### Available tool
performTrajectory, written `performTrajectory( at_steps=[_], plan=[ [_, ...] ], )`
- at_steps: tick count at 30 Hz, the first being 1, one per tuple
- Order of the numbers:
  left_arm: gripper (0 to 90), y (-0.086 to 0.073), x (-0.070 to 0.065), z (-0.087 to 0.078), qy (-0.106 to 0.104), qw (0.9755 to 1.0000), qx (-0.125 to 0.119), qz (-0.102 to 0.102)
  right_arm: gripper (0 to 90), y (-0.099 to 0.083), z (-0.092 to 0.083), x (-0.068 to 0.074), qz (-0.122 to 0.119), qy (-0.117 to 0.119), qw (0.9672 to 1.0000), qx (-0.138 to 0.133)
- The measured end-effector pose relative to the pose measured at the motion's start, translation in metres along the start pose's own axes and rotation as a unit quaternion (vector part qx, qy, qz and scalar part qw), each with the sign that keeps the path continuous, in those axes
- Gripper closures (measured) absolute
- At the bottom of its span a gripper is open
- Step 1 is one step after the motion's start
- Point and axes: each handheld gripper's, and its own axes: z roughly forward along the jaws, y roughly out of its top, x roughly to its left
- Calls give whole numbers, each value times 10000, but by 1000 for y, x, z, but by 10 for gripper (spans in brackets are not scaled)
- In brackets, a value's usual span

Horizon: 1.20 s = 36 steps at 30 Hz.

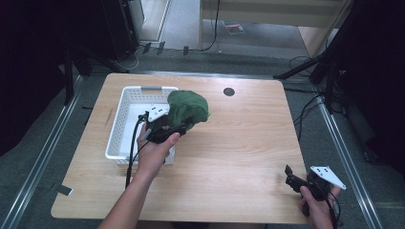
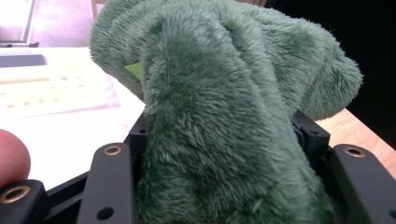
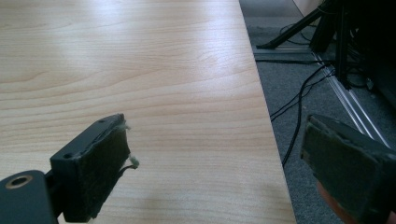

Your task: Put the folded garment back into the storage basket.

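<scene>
Black jaws of the right gripper (image 3: 215,172) stand wide apart at the bottom of the right gripper view, with nothing between them; bits of pale fluff cling to the left pad. In the high view this gripper (image 1: 291,177) sits at the lower right of the frame, at the table's near right corner, held by the right hand (image 1: 317,207), with its grey plate up. Below its jaws lies bare light wood of the table (image 3: 140,70), whose right edge runs down the frame with grey carpet and dark cables beyond.

Left of centre in the high view, the left hand (image 1: 154,152) holds the left gripper (image 1: 173,128) over the right side of a white basket (image 1: 119,129). Its jaws are clamped on a green plush cloth (image 1: 187,109), which bunches up above the basket's right rim. In the left gripper view the cloth (image 2: 219,116) rises between the two jaws from the bottom of the frame to the top, with a small lighter green tag at its left side. A fingertip (image 2: 11,156) shows at the lower left. Behind the cloth, at the left, the perforated basket wall (image 2: 51,88) appears blurred.

Farther up the high view, a small dark round hole (image 1: 229,91) sits in the table near its far edge.
</scene>
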Motion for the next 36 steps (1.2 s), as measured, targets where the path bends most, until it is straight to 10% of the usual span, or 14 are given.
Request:
performTrajectory(
  at_steps=[17,36],
  plan=[
    [420,-5,58,-9,523,9982,-184,-222,82,0,0,-1,69,-21,10000,3],
    [411,-11,119,11,1359,9892,61,-554,82,0,0,0,67,-8,10000,7]
  ],
)
